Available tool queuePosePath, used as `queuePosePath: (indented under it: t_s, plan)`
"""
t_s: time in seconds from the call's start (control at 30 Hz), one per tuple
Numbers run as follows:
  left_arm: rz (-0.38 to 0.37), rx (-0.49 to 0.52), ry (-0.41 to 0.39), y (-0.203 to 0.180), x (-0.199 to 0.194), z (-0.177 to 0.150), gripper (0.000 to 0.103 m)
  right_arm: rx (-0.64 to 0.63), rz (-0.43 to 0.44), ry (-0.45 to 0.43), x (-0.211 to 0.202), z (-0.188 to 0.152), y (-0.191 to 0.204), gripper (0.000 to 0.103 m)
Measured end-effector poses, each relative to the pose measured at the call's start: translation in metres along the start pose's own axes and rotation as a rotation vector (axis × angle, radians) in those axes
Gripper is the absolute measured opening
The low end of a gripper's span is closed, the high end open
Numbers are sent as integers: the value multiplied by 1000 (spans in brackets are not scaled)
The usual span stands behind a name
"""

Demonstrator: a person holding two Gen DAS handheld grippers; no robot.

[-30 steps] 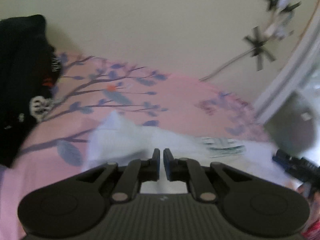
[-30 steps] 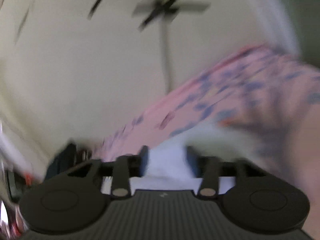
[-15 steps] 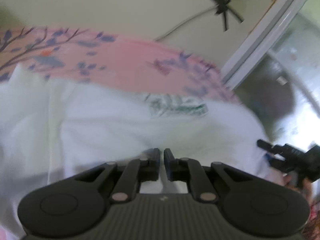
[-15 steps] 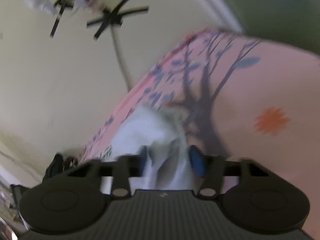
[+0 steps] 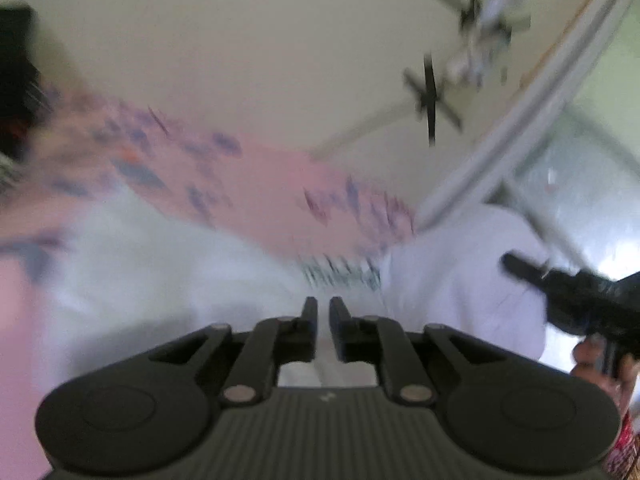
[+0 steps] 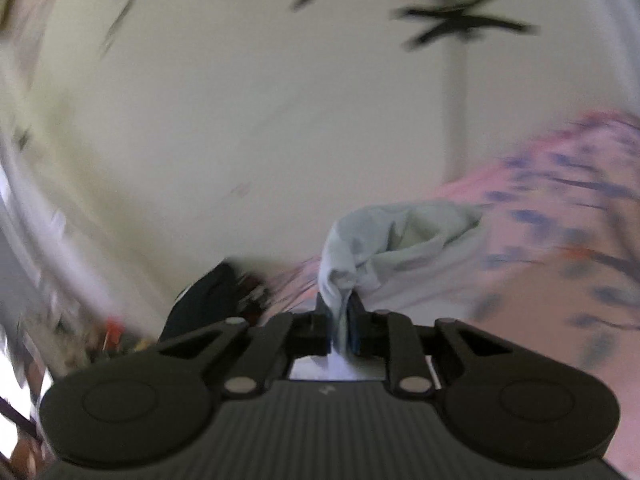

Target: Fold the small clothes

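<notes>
White garment (image 5: 168, 280) lies spread low across the left wrist view, on a pink bedsheet (image 5: 256, 184) with a purple branch print; a printed label sits near centre. All blurred.

Right gripper (image 6: 339, 312): jaws closing, pinched on a bunched fold of the same cloth (image 6: 384, 248), which rises from the pads at lower centre and trails right toward the sheet. Likely lifted this way to carry an edge over for a fold.

Left gripper (image 5: 319, 312): jaws opening, a narrow gap between them, cloth below and behind; whether any lies between the pads I cannot tell.

Right gripper also shows at the right edge of the left view, a hand (image 5: 596, 360) under it. Cream wall (image 5: 240, 60) above.
</notes>
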State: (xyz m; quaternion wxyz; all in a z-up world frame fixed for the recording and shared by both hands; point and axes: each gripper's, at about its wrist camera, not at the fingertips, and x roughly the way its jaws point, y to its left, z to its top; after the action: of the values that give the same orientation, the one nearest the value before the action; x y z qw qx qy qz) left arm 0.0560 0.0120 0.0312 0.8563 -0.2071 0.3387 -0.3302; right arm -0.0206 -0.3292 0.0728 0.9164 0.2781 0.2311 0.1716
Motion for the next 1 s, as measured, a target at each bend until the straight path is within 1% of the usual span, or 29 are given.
queuePosePath:
  t_s: [0.03, 0.1, 0.17, 0.2, 0.23, 0.3, 0.33, 0.37, 0.4, 0.43, 0.47, 0.5, 0.53, 0.57, 0.63, 0.67, 0.7, 0.73, 0.8, 0.87, 0.9, 0.93, 0.97, 1.0]
  plan:
    - [17, -8, -43, 6, -17, 2, 20, -35, 22, 33, 17, -2, 16, 12]
    - [70, -31, -116, 20, -51, 4, 24, -98, 57, 102, 54, -10, 44, 12]
    - [132, -47, -159, 31, -75, 3, 26, -158, 80, 170, 92, -25, 70, 12]
    - [156, -55, -172, 36, -84, 1, 31, -176, 96, 215, 114, -35, 81, 13]
    - [175, -66, -184, 41, -92, -1, 40, -183, 114, 263, 132, -44, 88, 13]
    - [197, -97, -195, 50, -101, -7, 49, -184, 155, 379, 168, -66, 98, 14]
    - [200, -106, -195, 53, -103, -8, 49, -200, 156, 438, 185, -78, 101, 20]
    - [200, -112, -191, 54, -104, -10, 49, -224, 158, 476, 194, -86, 102, 23]
    - [197, -116, -188, 55, -103, -10, 52, -239, 177, 480, 192, -92, 103, 35]
    - [193, -114, -185, 56, -102, -11, 57, -234, 216, 473, 185, -90, 102, 41]
    - [190, -108, -184, 54, -99, -11, 60, -224, 254, 463, 177, -84, 100, 52]
    - [187, -99, -180, 53, -96, -11, 62, -223, 293, 423, 163, -76, 99, 54]
    - [180, -87, -171, 50, -92, -10, 62, -241, 302, 360, 147, -66, 97, 54]
    - [170, -74, -165, 45, -87, -9, 62, -261, 291, 308, 132, -57, 94, 54]
    - [147, -38, -157, 36, -78, -9, 62, -270, 238, 208, 111, -35, 86, 46]
    - [148, -16, -154, 31, -73, -10, 62, -262, 211, 179, 106, -26, 81, 38]
    - [159, 10, -148, 26, -67, -11, 62, -251, 182, 166, 106, -18, 77, 35]
    - [176, 34, -139, 22, -61, -12, 61, -242, 154, 171, 112, -11, 74, 31]
    - [215, 61, -110, 18, -49, -16, 58, -244, 136, 209, 129, -7, 72, 30]
    - [272, 62, -76, 21, -39, -19, 48, -260, 119, 285, 161, -11, 72, 30]
    - [304, 58, -57, 25, -35, -21, 38, -264, 87, 344, 185, -16, 72, 30]
    - [341, 52, -34, 30, -31, -22, 33, -280, 57, 397, 206, -23, 68, 27]
    - [365, 44, -19, 34, -29, -24, 33, -316, 37, 428, 225, -31, 70, 26]
    - [374, 40, -16, 39, -30, -27, 35, -349, 54, 397, 233, -36, 69, 24]
